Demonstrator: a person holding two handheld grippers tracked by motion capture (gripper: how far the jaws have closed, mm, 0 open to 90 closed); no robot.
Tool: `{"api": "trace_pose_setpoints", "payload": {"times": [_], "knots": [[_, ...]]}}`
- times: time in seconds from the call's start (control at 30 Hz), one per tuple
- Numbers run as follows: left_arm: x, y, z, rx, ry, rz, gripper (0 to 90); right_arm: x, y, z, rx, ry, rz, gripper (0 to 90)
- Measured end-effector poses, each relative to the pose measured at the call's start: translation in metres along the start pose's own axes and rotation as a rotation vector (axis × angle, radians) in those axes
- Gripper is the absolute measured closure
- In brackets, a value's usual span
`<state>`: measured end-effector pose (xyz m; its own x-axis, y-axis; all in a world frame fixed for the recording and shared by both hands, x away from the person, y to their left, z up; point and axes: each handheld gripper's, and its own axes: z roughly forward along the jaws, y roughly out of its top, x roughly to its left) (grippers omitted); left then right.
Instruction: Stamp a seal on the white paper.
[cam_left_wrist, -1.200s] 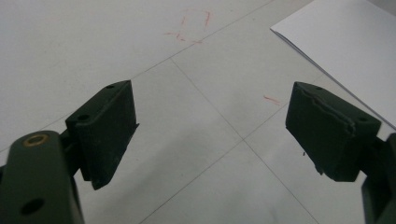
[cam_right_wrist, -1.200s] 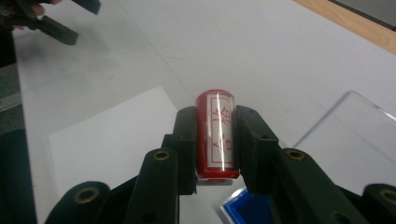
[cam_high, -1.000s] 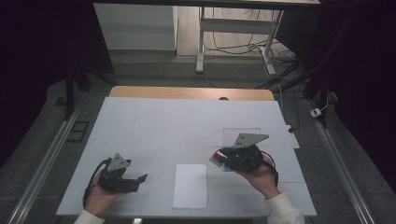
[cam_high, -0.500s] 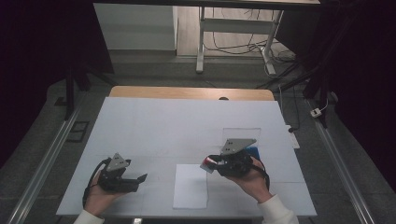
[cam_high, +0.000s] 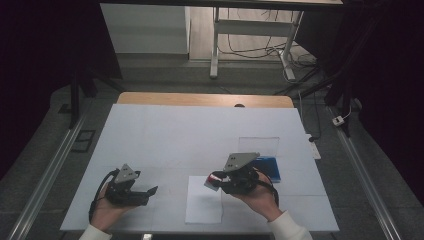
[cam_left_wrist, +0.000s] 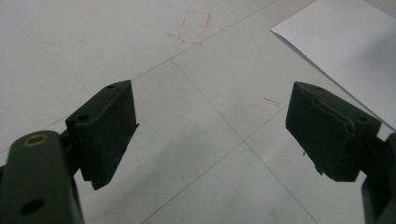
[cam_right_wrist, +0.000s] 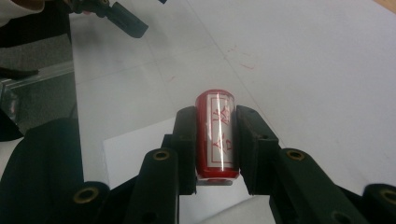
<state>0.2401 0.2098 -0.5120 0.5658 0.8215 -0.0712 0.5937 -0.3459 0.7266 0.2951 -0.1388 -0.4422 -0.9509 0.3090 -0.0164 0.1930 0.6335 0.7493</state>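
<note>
The right claw (cam_right_wrist: 215, 140) is clamped on a small red stamp (cam_right_wrist: 215, 135) with a white label bearing red characters; both jaws press flat against the stamp's sides, and its rounded end sticks out past the jaw tips. In the high view the right claw (cam_high: 216, 181) sits above the right edge of a white sheet of paper (cam_high: 202, 207) lying on the worktop (cam_high: 200, 130), the stamp (cam_high: 215, 179) pointing toward the left claw. Whether the stamp touches the paper cannot be told. Just behind the right claw, on the side away from the person, lie a blue ink pad (cam_high: 267, 167) and a clear plastic lid (cam_high: 258, 146), the lid farther off than the pad.

The left claw (cam_left_wrist: 210, 135) is spread wide with nothing between its jaws; beneath the gap lies bare worktop with faint red marks (cam_left_wrist: 194, 28) ahead of the tips, and a corner of the paper (cam_left_wrist: 345, 42) lies beyond its right-hand jaw. In the high view the left claw (cam_high: 150, 192) rests low in the person's left hand (cam_high: 107, 210), well apart from the right claw, its tips pointing toward the paper.
</note>
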Motion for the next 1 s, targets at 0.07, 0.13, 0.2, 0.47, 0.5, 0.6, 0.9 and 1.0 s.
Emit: {"api": "trace_pose_setpoints", "payload": {"times": [0.07,0.13,0.2,0.47,0.5,0.6,0.9,1.0], "knots": [[0.0,0.0,0.0,0.001,-0.001,0.002,16.7,0.001,0.0,0.003,0.003,0.003,-0.003,69.6],[0.0,0.0,0.001,0.002,-0.002,0.003,16.7,0.002,0.001,0.005,0.006,0.006,-0.003,69.6],[0.0,0.0,0.0,0.002,-0.001,0.004,16.7,0.003,0.001,0.006,0.016,0.007,-0.006,69.6],[0.0,0.0,0.0,0.002,-0.002,0.005,16.8,0.006,0.002,0.014,0.026,0.014,-0.014,69.6],[0.0,0.0,0.0,0.002,-0.002,0.004,16.8,0.007,0.002,0.015,0.029,0.013,-0.015,69.6],[0.0,0.0,0.001,0.003,0.0,0.006,16.8,0.008,0.002,0.02,0.042,0.016,-0.019,69.6],[0.0,0.0,0.001,0.008,-0.003,0.012,17.2,0.01,-0.002,0.032,0.084,0.009,-0.027,69.5],[-0.001,0.0,0.001,0.007,-0.003,0.013,17.3,0.01,-0.003,0.035,0.094,0.005,-0.032,69.5]]}}
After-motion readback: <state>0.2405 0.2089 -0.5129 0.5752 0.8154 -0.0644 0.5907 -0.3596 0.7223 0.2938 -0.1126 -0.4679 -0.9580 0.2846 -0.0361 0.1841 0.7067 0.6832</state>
